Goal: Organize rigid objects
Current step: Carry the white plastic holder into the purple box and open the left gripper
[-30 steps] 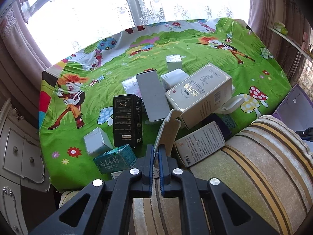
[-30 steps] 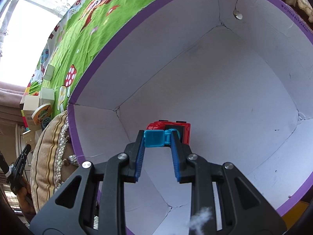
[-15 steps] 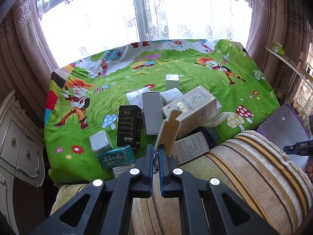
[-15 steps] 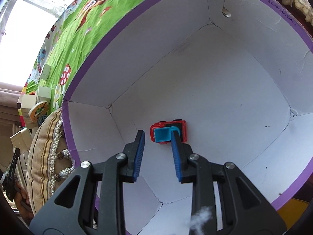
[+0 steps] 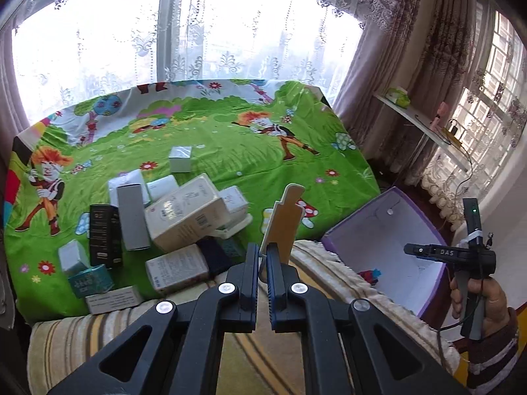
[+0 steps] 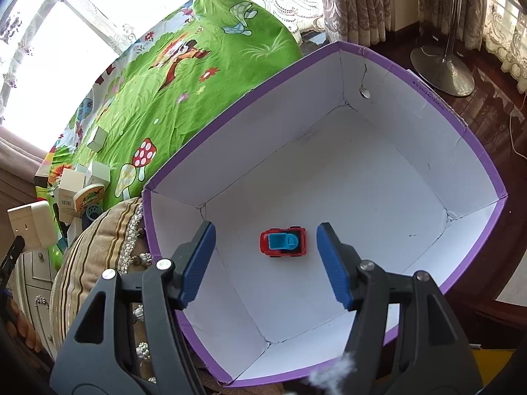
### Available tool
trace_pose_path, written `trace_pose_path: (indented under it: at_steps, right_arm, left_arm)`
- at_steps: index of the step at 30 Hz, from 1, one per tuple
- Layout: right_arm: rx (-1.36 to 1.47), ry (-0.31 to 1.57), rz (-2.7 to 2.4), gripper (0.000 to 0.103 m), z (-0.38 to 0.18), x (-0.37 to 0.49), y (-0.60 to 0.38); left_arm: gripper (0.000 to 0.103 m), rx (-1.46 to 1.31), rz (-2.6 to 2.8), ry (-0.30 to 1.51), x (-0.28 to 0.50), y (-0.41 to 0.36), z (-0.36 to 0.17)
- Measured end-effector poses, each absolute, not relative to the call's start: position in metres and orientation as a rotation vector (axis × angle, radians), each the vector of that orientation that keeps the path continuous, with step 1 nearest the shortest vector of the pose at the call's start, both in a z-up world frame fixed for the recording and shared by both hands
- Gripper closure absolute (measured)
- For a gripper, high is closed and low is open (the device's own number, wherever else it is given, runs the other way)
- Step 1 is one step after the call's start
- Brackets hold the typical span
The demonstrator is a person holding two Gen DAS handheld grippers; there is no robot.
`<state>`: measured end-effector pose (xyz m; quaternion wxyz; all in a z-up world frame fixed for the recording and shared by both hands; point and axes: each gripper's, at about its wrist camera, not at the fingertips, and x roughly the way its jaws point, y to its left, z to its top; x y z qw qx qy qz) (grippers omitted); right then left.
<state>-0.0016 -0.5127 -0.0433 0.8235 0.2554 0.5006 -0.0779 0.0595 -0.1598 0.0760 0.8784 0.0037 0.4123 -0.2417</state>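
My left gripper [image 5: 262, 263] is shut on a thin flat cream piece [image 5: 281, 217] with a stepped top, held upright over the striped cushion [image 5: 329, 263]. Several cartons lie heaped on the green cartoon sheet [image 5: 214, 138], among them a large cream box [image 5: 184, 217], a black box [image 5: 103, 233] and a grey box [image 5: 131, 217]. My right gripper [image 6: 266, 230] hangs over the purple-rimmed white box [image 6: 487, 164], its jaws opening wide with nothing pressed between them. A red and blue toy car [image 6: 283, 242] lies on the box floor below. In the left wrist view the same box [image 5: 359, 214] stands at the right.
A hand [image 5: 477, 296] holds the right gripper above the box. The striped cushion [image 6: 98, 230] sits between the sheet and the box. A white dresser [image 6: 36, 279] is at the left, a lamp base [image 6: 441, 69] on the dark floor behind the box, and a wall shelf [image 5: 421, 121] at the right.
The right gripper let go of the toy car, spread its jaws and rose; the car now lies on the box floor. The left gripper lifted and swung right with the cream piece.
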Motion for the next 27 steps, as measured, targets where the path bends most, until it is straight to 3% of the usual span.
trace_pose_path:
  at_steps: [15, 23, 26, 27]
  right_arm:
    - [0.518, 1.027, -0.153, 0.035, -0.039, -0.007, -0.503]
    - [0.520, 1.026, -0.141, 0.035, -0.042, -0.006, -0.500]
    - [0.524, 1.015, -0.139, 0.035, -0.040, -0.007, -0.498]
    - [0.522, 1.008, -0.139, 0.035, -0.039, -0.007, -0.497]
  left_arm:
    - [0.098, -0.012, -0.734, 1.004, 0.077, -0.279, 0.043]
    - [0.094, -0.040, -0.692, 1.055, 0.086, -0.276, 0.030]
    - [0.085, -0.064, -0.676, 1.042, 0.085, -0.265, 0.031]
    - [0.075, -0.071, -0.667, 1.033, 0.084, -0.260, 0.032]
